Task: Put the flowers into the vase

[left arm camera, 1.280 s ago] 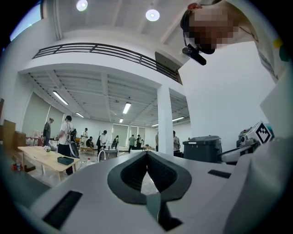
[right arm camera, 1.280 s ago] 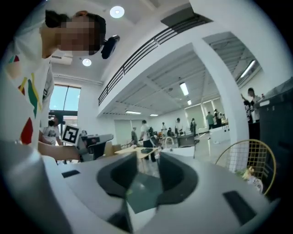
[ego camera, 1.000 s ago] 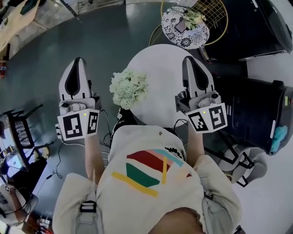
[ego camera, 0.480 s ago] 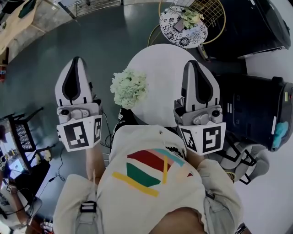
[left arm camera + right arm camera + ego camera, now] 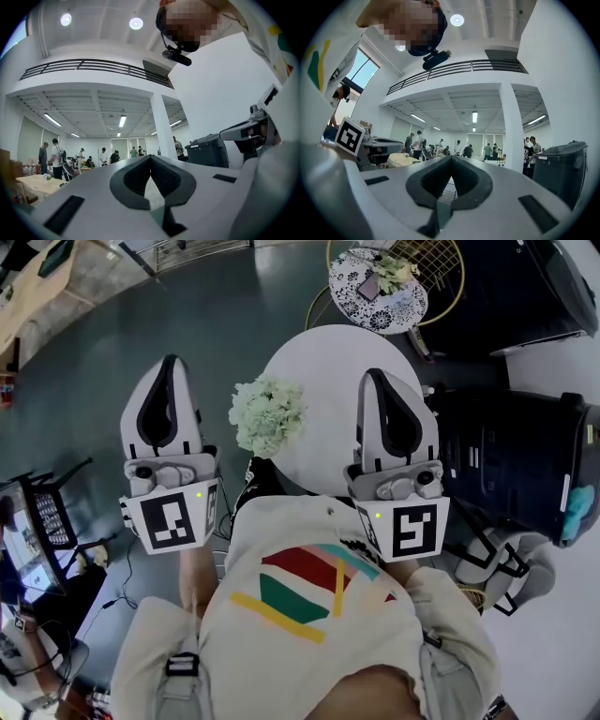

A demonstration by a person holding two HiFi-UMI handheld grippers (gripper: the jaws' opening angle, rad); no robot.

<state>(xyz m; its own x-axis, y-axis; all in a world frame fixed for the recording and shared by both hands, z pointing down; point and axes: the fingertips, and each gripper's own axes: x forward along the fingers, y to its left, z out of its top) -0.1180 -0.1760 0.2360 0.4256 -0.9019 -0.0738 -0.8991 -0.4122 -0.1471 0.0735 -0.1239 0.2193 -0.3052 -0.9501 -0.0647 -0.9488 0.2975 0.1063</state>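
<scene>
A bunch of pale green flowers (image 5: 269, 415) stands at the near edge of a round white table (image 5: 328, 357); what holds its stems is hidden beneath the blooms. My left gripper (image 5: 170, 360) hangs over the grey floor to the left of the bunch. My right gripper (image 5: 369, 375) hovers over the table to the right of it. Both point level and away from me, with jaws shut and nothing between them. In the left gripper view the shut tips (image 5: 150, 157) face an open hall; the right gripper view shows the same for its tips (image 5: 451, 160).
A small patterned round table (image 5: 367, 313) with a gold wire basket (image 5: 433, 268) stands beyond the white table. A black wheeled bin (image 5: 511, 460) is close on the right. A dark rack (image 5: 37, 521) and cables (image 5: 112, 592) lie at the left. Several people stand far off in the hall.
Both grippers have risen and rolled, so their marker cubes face me more squarely. The right gripper has shifted left, closer to the flowers. The flowers have not moved.
</scene>
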